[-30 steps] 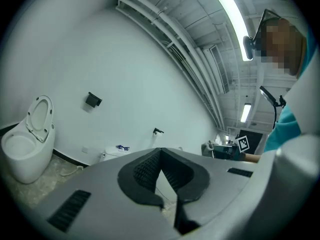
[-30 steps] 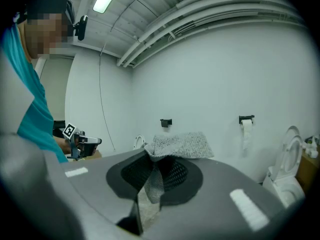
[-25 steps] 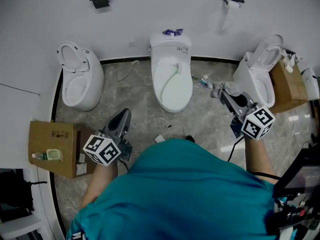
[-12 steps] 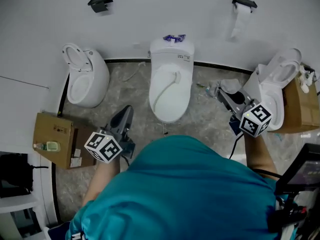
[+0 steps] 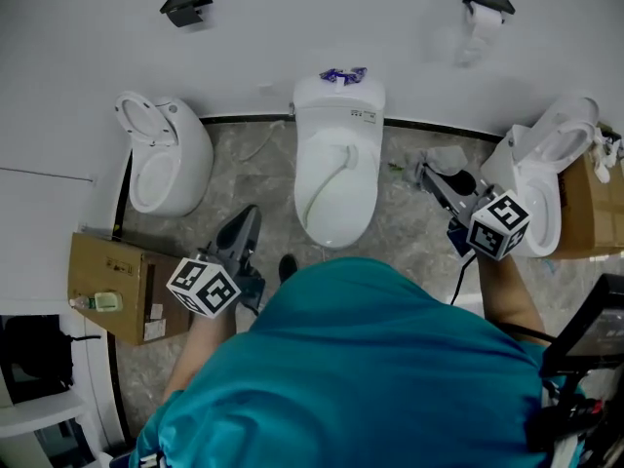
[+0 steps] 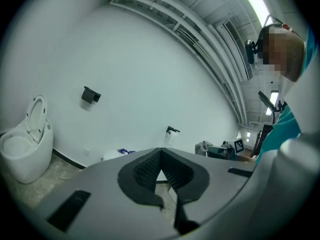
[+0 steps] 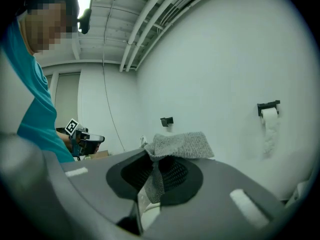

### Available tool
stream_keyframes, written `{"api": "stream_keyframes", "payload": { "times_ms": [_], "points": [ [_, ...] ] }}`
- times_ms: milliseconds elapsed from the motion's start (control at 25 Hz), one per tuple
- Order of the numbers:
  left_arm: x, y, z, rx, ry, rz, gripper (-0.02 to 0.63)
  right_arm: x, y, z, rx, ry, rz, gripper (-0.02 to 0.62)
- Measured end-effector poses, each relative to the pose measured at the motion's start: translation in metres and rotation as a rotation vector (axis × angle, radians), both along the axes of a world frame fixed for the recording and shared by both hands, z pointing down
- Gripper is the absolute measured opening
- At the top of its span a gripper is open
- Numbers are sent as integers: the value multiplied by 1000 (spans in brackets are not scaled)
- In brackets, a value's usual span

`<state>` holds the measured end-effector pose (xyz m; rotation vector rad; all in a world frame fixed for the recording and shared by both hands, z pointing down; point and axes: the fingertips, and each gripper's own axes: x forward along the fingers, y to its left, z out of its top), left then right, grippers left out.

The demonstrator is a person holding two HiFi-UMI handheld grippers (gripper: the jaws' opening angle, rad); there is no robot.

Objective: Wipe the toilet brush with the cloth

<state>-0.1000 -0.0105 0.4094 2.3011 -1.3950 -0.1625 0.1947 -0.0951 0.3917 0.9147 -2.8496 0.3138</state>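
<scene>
Two grippers are in play, and only one carries anything. The right gripper [image 7: 155, 166] has its jaws closed on a fold of the grey knitted cloth [image 7: 185, 144]; the rest of the cloth bunches over the top of the jaws, and a narrow strip hangs down between them. The left gripper [image 6: 159, 154] has its jaws pressed together with nothing in them; it hangs over the grey marbled floor [image 5: 253, 174], near and to the left of the middle white toilet [image 5: 336, 178]. In the head view the cloth sits right of that toilet, between it and the white toilet at the right [image 5: 546, 178].

The toilet brush cannot be picked out for certain. A small greenish thing [image 5: 395, 169] lies on the floor just left of the cloth, too small to name.

The cloth looks light, soft and limp; its open knit should grip the pads well, but the loose end will flop and drag, so it wants wrapping round whatever it wipes rather than dabbing. A brush of this kind is probably light, with a stiff, smooth handle and a springy bristled head. The empty left jaws would best take it on the handle, well clear of the bristles; held squarely, it should not twist under the rubbing.
</scene>
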Motion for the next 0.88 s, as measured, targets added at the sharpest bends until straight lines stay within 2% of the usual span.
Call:
{"api": "stream_keyframes", "payload": {
  "times_ms": [240, 480, 600, 680, 880],
  "points": [
    [-61, -66, 17, -9, 27, 109, 5, -59, -36, -9, 17, 46, 107, 37],
    [-100, -118, 42, -68, -29, 232, 5, -106, -62, -15, -5, 81, 193, 37],
    [-97, -131, 68, -126, -54, 276, 5, -117, -70, -6, -22, 104, 186, 37],
    [-88, -135, 88, -171, -72, 276, 5, -115, -76, 1, -36, 112, 166, 37],
    [-63, -138, 147, -289, -142, 197, 6, -96, -95, 23, -68, 111, 84, 37]
  ]
}}
